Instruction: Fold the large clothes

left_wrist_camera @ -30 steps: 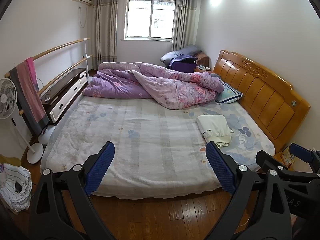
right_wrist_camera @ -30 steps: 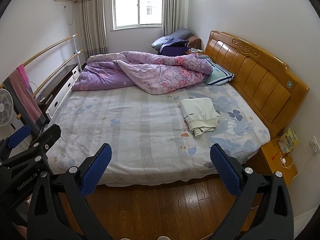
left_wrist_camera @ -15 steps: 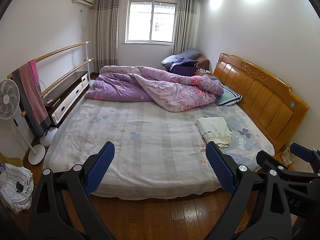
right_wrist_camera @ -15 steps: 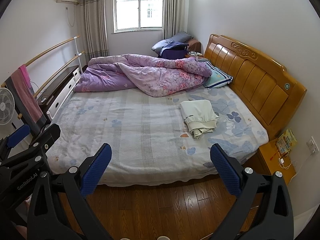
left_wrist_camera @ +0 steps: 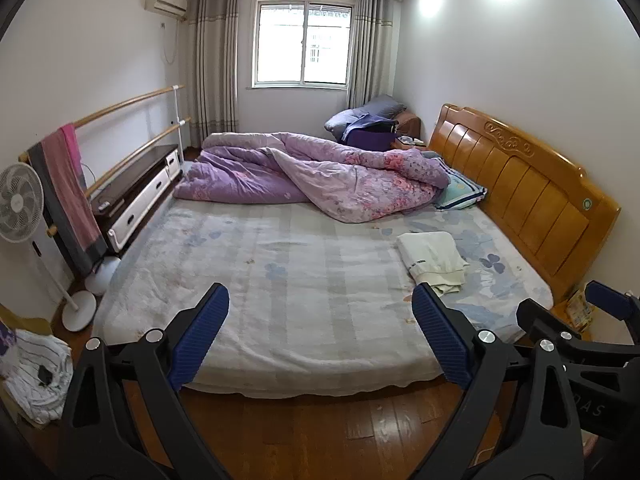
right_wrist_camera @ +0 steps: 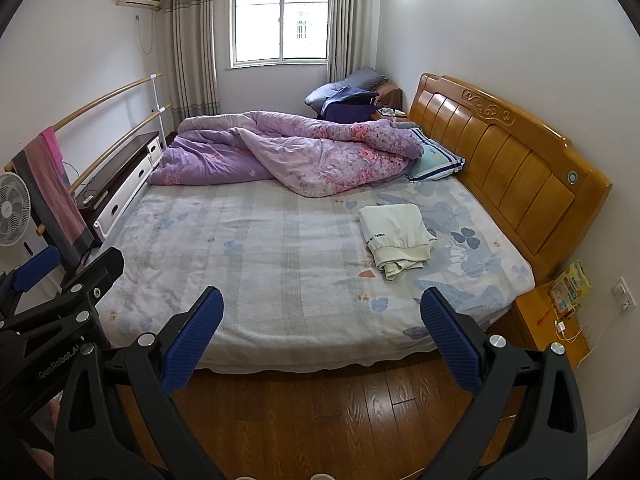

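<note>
Seen from the foot side of a wide bed [left_wrist_camera: 304, 280], over wood floor [right_wrist_camera: 320, 408]. Left gripper [left_wrist_camera: 320, 336] held above the floor just short of the bed's near edge, jaws spread wide, nothing between the blue pads [left_wrist_camera: 200, 340]. Right gripper [right_wrist_camera: 320, 336] likewise just short of the bed, jaws wide apart and empty, blue pads [right_wrist_camera: 448, 344] bare. Both grippers side by side, each visible at the edge of the other's view.

Folded cream garment [right_wrist_camera: 396, 236] lying on the bed, on the half nearer the wooden headboard [right_wrist_camera: 508, 172], well apart from both grippers; a few loose layers sticking out at its near end. Purple floral quilt [left_wrist_camera: 312, 176] bunched across the far part of the bed, partly covering a striped pillow [right_wrist_camera: 436, 160] beside the headboard.

Beyond the bed, by the window [left_wrist_camera: 302, 44], a heap of grey and dark blue bedding [left_wrist_camera: 368, 120]. Beside the headboard's near end, a small wooden nightstand [right_wrist_camera: 548, 324] carrying a yellow packet [right_wrist_camera: 570, 284] and a white charger [right_wrist_camera: 560, 326] with its cable.

On the side of the bed away from the headboard: a low dark cabinet [left_wrist_camera: 136, 188] with white drawers, drawers shut, contents not visible; a two-bar wooden rail [left_wrist_camera: 120, 104] with a pink and grey towel [left_wrist_camera: 68, 184] draped over it; a white standing fan [left_wrist_camera: 20, 204]. Near the bed's near corner on that side, a crumpled striped white cloth [left_wrist_camera: 36, 372] with a small dark object lying on it.
</note>
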Available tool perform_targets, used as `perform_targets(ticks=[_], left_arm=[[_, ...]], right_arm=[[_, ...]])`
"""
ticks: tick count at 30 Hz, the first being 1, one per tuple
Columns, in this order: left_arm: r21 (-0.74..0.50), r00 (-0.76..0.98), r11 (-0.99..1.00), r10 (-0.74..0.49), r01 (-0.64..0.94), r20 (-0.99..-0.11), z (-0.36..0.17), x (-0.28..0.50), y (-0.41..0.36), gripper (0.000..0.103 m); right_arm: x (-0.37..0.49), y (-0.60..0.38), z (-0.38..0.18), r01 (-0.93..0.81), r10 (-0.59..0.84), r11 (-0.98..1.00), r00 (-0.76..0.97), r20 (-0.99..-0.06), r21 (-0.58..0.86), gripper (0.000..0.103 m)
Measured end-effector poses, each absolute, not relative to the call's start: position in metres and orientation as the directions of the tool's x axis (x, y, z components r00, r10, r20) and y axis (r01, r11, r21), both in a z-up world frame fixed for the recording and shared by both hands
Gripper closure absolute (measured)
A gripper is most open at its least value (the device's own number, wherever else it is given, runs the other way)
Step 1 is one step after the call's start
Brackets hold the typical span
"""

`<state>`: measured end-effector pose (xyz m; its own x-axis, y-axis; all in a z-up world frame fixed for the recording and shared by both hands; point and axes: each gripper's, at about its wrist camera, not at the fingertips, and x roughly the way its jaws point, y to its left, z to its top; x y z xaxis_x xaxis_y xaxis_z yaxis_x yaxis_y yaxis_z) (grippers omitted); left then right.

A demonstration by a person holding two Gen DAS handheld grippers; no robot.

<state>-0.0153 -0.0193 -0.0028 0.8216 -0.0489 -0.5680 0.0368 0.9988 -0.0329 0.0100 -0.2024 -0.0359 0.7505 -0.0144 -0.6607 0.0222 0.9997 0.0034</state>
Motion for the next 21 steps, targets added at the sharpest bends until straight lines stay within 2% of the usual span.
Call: perform_targets(ticks=[10,21], left_arm=[[-0.075,0.814,0.996,-0.084,0.05,-0.575,-0.009,-0.017,-0.018,0.009],[-0.042,0.844,0.997,-0.081,0.07,-0.53,-0.015,-0.02,-0.024,0.008]], right_arm=[[0.015,-0.218,-0.032,0.018,-0.005,1.0,0.746,-0.666,0.013,0.008],[0.017,-0.221,-0.037,0.027,-0.016,1.0,0.739,-0.673,0.007,0.008]])
